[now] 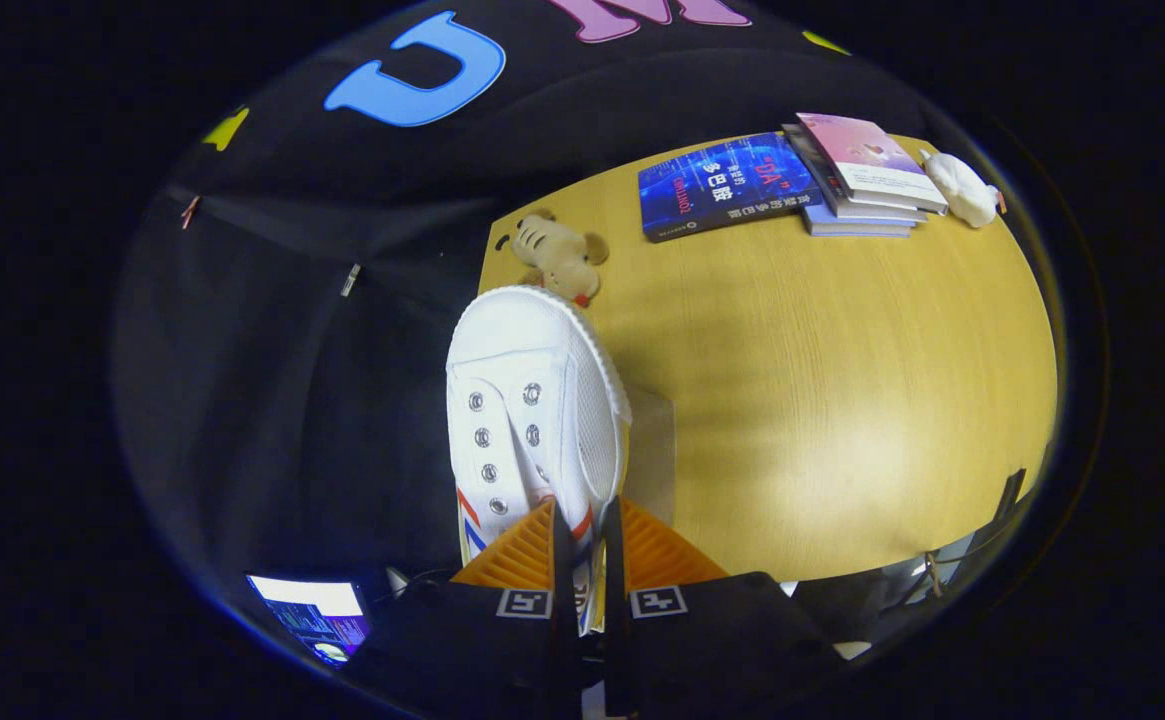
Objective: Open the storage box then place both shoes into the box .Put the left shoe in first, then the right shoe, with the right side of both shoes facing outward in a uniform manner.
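The gripper [587, 545] is clenched on the white shoe [527, 400], both fingers pressing its side wall. The shoe's long axis runs straight ahead from the fingers, toe farthest. Right of them lies the wooden table [842, 400].

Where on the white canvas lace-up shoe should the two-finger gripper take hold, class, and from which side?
On the thin side wall at the shoe's opening, from the heel end. The gripper already pinches that collar edge of the white canvas shoe: the wall is thin enough to fit between the fingers, and the toe points away over the wooden table.
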Action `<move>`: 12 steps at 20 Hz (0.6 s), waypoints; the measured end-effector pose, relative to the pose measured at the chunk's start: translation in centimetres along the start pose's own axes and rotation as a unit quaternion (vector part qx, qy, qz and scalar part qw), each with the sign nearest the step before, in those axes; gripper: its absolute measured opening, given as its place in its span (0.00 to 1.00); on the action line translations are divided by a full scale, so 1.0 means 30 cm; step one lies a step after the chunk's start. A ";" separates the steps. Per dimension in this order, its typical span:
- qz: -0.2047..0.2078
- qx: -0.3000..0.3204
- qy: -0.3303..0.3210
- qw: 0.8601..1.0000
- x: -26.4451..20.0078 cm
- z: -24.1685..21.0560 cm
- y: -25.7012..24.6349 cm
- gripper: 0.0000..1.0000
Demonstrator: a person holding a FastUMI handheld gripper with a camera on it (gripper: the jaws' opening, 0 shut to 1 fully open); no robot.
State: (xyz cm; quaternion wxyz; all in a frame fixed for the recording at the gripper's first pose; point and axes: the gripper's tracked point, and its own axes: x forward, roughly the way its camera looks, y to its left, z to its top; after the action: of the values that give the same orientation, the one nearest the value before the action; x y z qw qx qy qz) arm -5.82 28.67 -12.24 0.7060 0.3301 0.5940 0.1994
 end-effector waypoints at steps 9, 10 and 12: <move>-0.081 -0.044 0.042 0.995 0.226 -0.085 -0.026 0.14; -0.080 -0.036 0.042 0.995 0.238 -0.088 -0.018 0.13; -0.083 -0.029 0.045 0.995 0.240 -0.081 -0.015 0.14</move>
State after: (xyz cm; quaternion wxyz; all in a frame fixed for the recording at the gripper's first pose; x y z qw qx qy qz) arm -6.69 33.76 -17.82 0.7021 0.2500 0.6443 0.1716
